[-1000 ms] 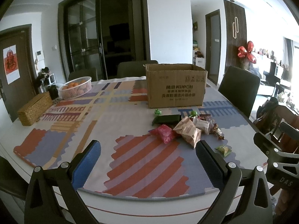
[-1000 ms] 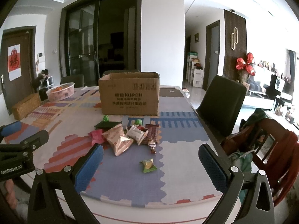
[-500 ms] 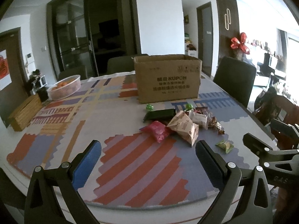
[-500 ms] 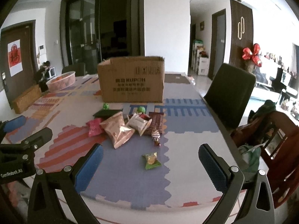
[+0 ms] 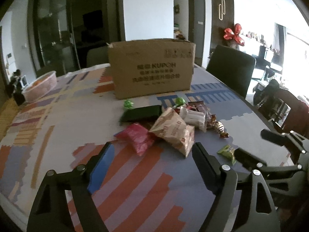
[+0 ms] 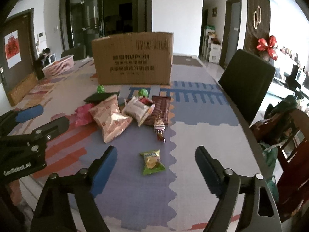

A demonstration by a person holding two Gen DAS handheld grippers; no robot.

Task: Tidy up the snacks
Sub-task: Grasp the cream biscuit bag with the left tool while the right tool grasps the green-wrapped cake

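A pile of snack packets lies on the patterned table mat in front of an open cardboard box [image 5: 152, 71], which also shows in the right wrist view [image 6: 133, 60]. The pile holds a pink packet [image 5: 138, 137], a beige bag [image 5: 173, 130], a dark flat packet [image 5: 141, 113] and a white packet [image 6: 138, 108]. A small green packet [image 6: 152, 162] lies apart, nearer me. My left gripper [image 5: 152, 154] is open and empty, just short of the pink packet. My right gripper [image 6: 155, 160] is open and empty, with the green packet between its fingers' line.
A pink basket [image 5: 39, 86] and a woven box [image 6: 21, 90] stand at the far left of the table. Dark chairs [image 6: 245, 83] stand along the right edge and behind the box. A wrapped candy [image 6: 159, 127] lies beside the pile.
Both grippers have moved forward and lower toward the snack pile, which now looks larger. Both stay open and empty.
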